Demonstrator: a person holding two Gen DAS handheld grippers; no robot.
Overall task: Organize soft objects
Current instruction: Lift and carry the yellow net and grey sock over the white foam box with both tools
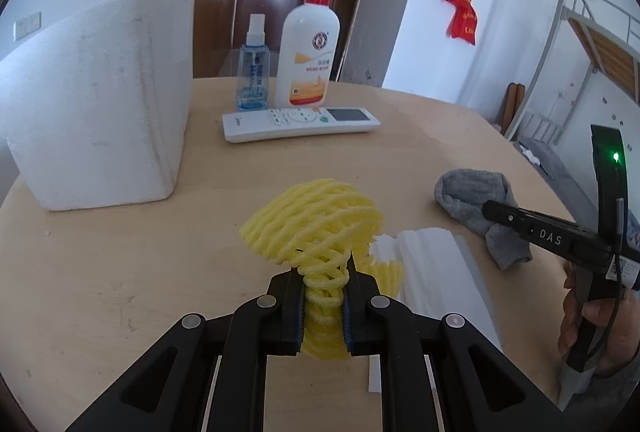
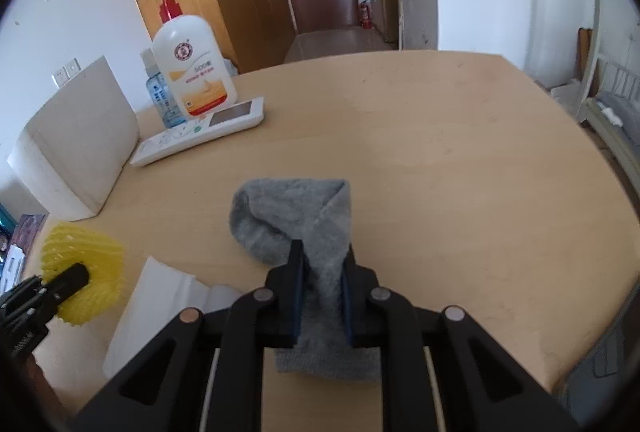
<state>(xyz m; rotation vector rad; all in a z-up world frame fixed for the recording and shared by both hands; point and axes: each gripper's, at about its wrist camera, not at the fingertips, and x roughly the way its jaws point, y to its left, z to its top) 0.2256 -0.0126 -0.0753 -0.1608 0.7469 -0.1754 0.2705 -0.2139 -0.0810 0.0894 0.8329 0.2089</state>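
Pale wood covers the table (image 2: pixel 440 136), which stands in a white-walled room with brown doors at the back.

Left gripper (image 1: pixel 323 286): its two fingers (image 1: pixel 289 306) are closed almost together, pinching the narrow neck of one yellow foam net (image 1: pixel 316 224). The net's wide meshed end flares out just beyond the fingertips and looks lifted off the table. Just to the right of these fingers lies one white foam sheet (image 1: pixel 436 264), flat on the table, with a second scrap of yellow net peeking from under its near edge.

Right gripper (image 2: pixel 322 296): its two fingers (image 2: pixel 295 296) are closed on one gray sock (image 2: pixel 296 220). The sock's cuff hangs below the fingers and its rounded toe extends ahead of them, low over the table. The white foam sheet sits to the left of these fingers, and the yellow net is further left.

Further out, beyond and left of both pairs of fingers, stand one white remote control (image 1: pixel 300 122), one white pump bottle (image 1: pixel 308 56) with a red top, and one small blue spray bottle (image 1: pixel 253 72), grouped close together. One large white foam block (image 1: pixel 100 100) stands upright to their left.
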